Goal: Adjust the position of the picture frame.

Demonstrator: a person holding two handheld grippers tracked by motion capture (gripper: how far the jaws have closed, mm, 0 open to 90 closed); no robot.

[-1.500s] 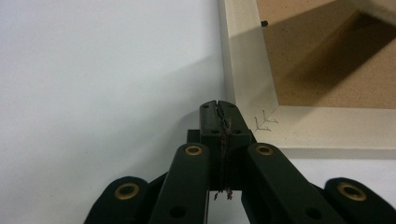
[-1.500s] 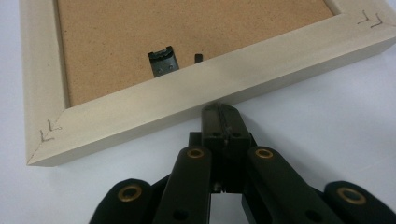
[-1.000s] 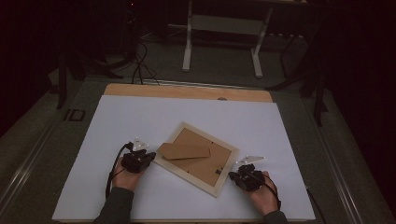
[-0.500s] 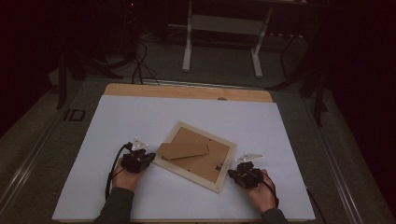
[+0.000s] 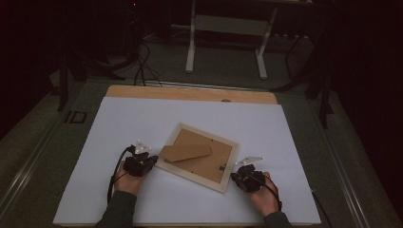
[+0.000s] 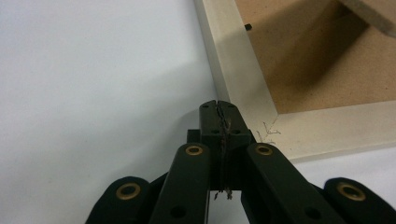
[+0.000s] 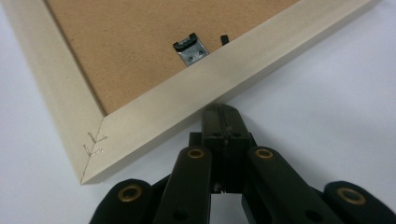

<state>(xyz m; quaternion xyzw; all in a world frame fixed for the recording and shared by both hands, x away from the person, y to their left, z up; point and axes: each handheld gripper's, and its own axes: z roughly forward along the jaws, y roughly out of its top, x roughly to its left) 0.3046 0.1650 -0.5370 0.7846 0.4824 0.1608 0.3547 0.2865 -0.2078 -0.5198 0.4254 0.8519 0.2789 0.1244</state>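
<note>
A pale wooden picture frame (image 5: 199, 150) lies face down and askew on the white table, its brown backing board up and its fold-out stand (image 5: 186, 152) partly raised. My left gripper (image 5: 148, 160) is shut, tips against the frame's left corner (image 6: 243, 100). My right gripper (image 5: 236, 176) is also shut, tips touching the frame's outer edge (image 7: 196, 100) near its lower right corner. A small metal hanger clip (image 7: 190, 48) sits on the backing just beyond the right gripper (image 7: 220, 112). In the left gripper view the jaws of my left gripper (image 6: 218, 106) meet with nothing between them.
The white sheet (image 5: 119, 123) covers most of the table, with a wooden strip (image 5: 190, 93) along the far edge. A dark floor with cables and a metal stand (image 5: 225, 28) lies beyond. Cables trail from both grippers toward the near edge.
The right hand shifted slightly; the frame and left hand look unchanged.
</note>
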